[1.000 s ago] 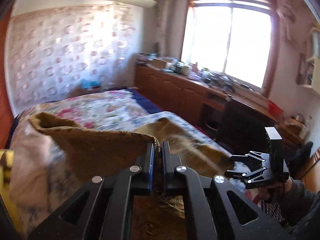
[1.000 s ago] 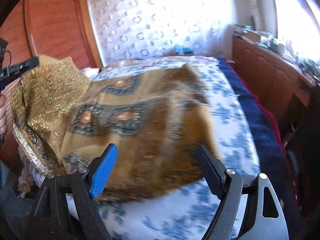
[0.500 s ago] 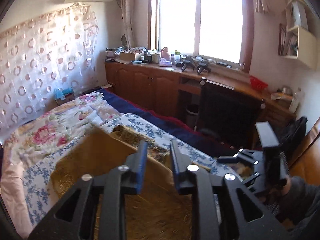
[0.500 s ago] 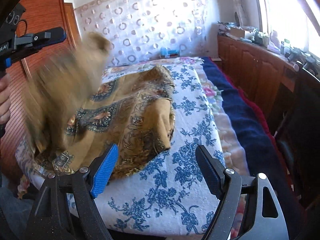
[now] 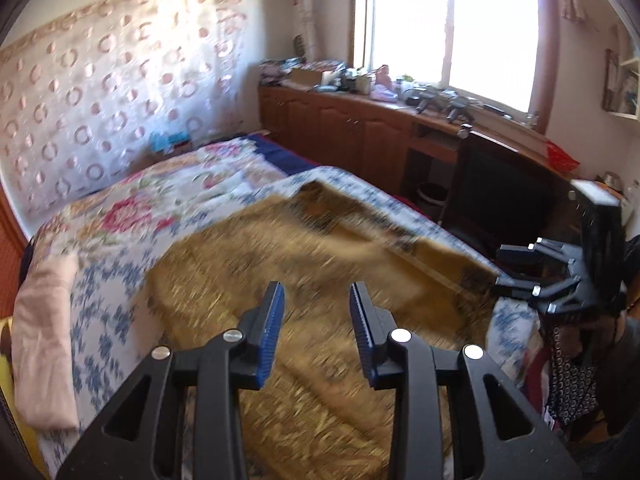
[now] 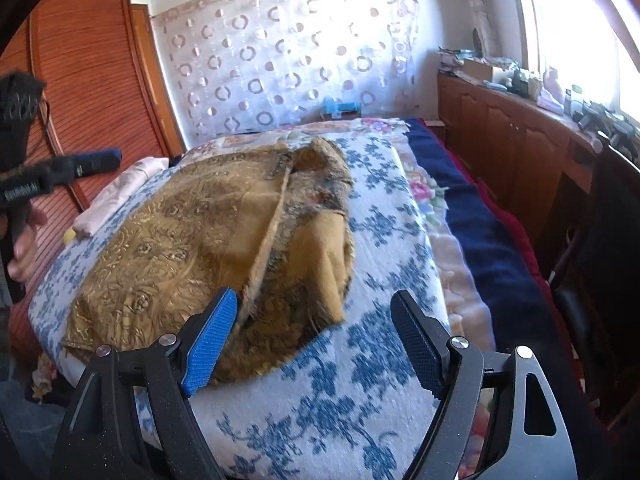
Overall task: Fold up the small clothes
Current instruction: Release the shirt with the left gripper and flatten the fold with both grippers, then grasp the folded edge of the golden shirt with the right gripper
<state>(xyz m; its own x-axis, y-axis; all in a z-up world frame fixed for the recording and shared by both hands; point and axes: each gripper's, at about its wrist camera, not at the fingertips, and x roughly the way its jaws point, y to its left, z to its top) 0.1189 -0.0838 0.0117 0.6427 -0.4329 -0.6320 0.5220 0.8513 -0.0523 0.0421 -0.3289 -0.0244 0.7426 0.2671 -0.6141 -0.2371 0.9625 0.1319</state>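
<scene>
A golden-brown patterned cloth (image 6: 200,240) lies folded over on the blue-flowered bedcover (image 6: 360,360), with one flap laid across it. In the left wrist view the cloth (image 5: 320,248) is blurred. My left gripper (image 5: 316,292) hovers above it. Its jaws are opening and nothing is between them. The right wrist view shows the left gripper (image 6: 108,158) at the far left, held in a hand, clear of the cloth. My right gripper (image 6: 314,296) stands open at the cloth's near edge, its blue pad just over the fringe and gripping nothing. It appears as the right gripper (image 5: 516,264) on the right.
A folded pale pink cloth (image 5: 44,320) lies at the bed's left side. A navy blanket (image 6: 480,232) runs along the right side of the bed. Wooden cabinets (image 5: 360,132) with clutter stand under the window, and a dark chair (image 5: 500,184) is beside the bed. A wooden wardrobe (image 6: 92,100) is on the left.
My left gripper let go of the lifted cloth edge, opened and came down. The flap fell onto the rest of the cloth. The right gripper stayed open.
</scene>
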